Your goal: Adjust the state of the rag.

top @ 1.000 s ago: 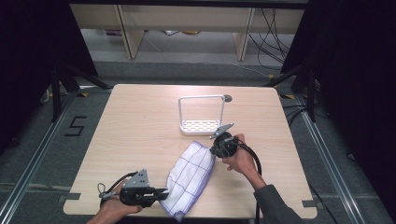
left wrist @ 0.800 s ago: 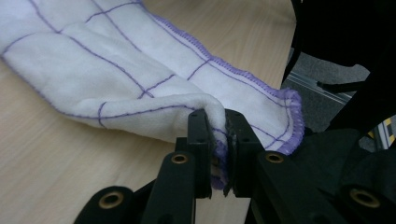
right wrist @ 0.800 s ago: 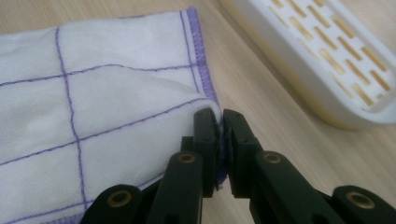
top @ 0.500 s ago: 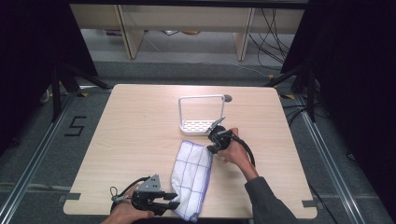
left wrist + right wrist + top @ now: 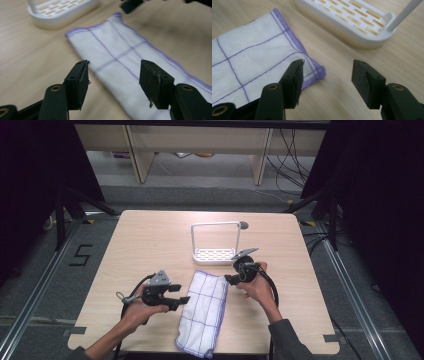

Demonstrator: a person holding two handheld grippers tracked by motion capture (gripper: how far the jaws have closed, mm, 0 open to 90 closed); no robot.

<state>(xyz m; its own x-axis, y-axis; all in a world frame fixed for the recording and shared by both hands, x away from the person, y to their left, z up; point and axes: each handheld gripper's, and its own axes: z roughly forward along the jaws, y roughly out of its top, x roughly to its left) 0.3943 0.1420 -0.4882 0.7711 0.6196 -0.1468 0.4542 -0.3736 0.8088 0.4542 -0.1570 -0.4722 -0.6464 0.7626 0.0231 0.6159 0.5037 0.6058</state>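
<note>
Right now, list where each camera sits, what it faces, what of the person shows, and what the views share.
High view: above the person's side, facing forward and down on the table; forearms, left gripper, right gripper.
Left gripper view: on that gripper, along its open jaws over the cloth.
Right gripper view: along its open jaws at the cloth's corner.
Shared: cloth and white rack.

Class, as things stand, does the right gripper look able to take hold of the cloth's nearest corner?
Probably yes. The right gripper has open jaws with nothing between them, and the corner of the cloth lies flat on the table just ahead, unobstructed.
</note>
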